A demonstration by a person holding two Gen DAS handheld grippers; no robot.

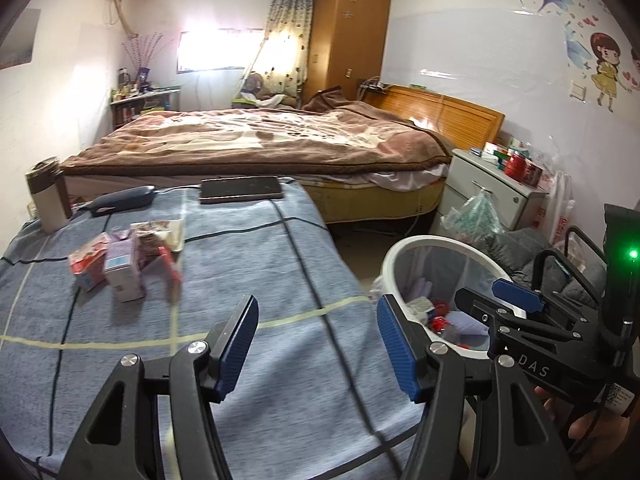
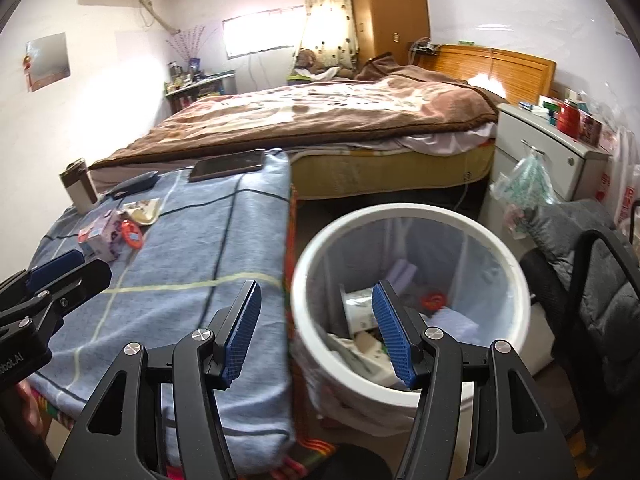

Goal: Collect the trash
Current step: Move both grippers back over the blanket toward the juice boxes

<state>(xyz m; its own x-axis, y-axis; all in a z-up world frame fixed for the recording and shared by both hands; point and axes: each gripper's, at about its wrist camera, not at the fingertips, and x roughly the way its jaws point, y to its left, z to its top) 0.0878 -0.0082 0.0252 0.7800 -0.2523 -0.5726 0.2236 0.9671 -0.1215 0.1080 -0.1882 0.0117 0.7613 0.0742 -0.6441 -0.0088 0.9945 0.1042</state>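
Your left gripper (image 1: 316, 344) has its blue-padded jaws spread apart with nothing between them, and it hangs above the blue checked cloth (image 1: 248, 280) that covers the table. Your right gripper (image 2: 316, 334) is likewise released and empty; seen from its own camera, its left pad sits over the edge of the cloth and its right pad over the mouth of the white bin (image 2: 516, 276). From the left wrist view you can see the right gripper off to the right, beside the bin's rim, with your hand (image 1: 588, 420) wrapped on its handle. The trash left to collect lies in a small cluster on the far left part of the cloth: a pink-and-white carton (image 1: 90, 266), a pale lilac carton (image 1: 124, 272) just beside it, a crumpled snack wrapper (image 1: 160, 234) behind them, and a red-orange piece (image 2: 132, 234) touching the cartons. Both grippers are well apart from that cluster. The bin stands on the floor just beside the table's right edge, lined with a thin clear bag, and it already holds a white cup (image 2: 358, 310) lying on its side, some paper and a red scrap (image 2: 434, 300). At the back of the cloth you have a phone (image 1: 240, 189) lying flat, a dark case (image 1: 122, 200) to its left, and a lidded tumbler (image 1: 46, 194) at the far left corner. Beyond the table are a bed (image 1: 256, 136) under a brown blanket and a white bedside cabinet (image 1: 496, 192) with small items on top.
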